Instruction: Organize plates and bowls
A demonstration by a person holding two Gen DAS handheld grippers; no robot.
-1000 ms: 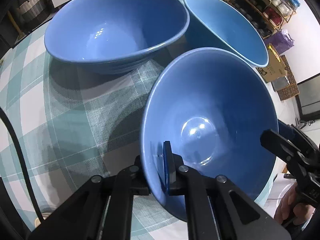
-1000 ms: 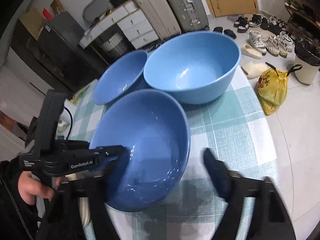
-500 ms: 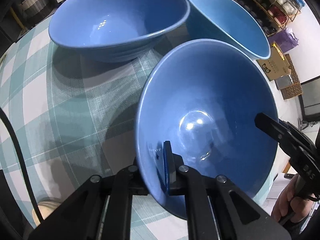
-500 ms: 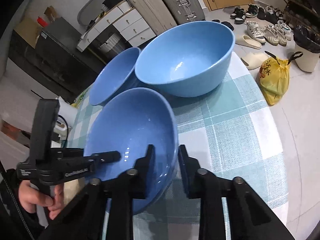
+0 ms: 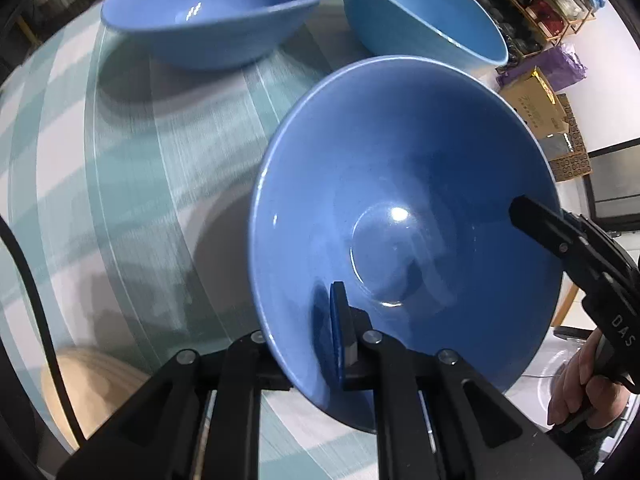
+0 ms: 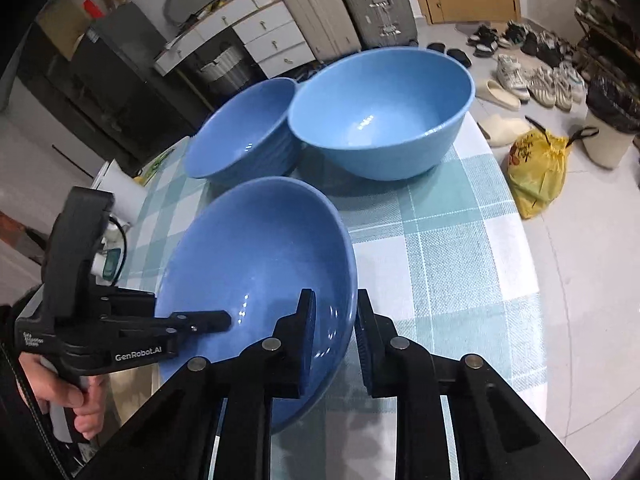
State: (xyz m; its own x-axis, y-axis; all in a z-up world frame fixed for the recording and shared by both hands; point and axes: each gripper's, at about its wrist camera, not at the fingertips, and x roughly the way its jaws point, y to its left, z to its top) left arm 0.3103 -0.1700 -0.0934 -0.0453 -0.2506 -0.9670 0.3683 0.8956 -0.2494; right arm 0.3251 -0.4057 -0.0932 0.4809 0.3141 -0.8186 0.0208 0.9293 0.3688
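A blue bowl (image 5: 400, 200) hangs tilted over the checked tablecloth (image 5: 140, 160), held from both sides. My left gripper (image 5: 300, 336) is shut on its near rim, one finger inside and the other hidden behind the wall. At the opposite rim my right gripper (image 6: 334, 308) is shut on the bowl (image 6: 256, 248), one pad inside and one outside. The right wrist view shows the left gripper (image 6: 216, 320) at the left. The right gripper (image 5: 520, 212) shows at the right of the left wrist view. Two more blue bowls stand beyond: a big light one (image 6: 380, 116) and a smaller one (image 6: 240, 128).
The table's rounded edge (image 6: 532, 280) runs close on the right, with a yellow bag (image 6: 536, 168), slippers and shoes on the floor below. Drawers and suitcases stand behind the bowls. A cardboard box (image 5: 532, 100) and a shoe rack lie past the far edge.
My right gripper went from open beside the bowl to shut on its rim. The bowl, held at both rims, has shifted across the table; the two standing bowls have not moved.
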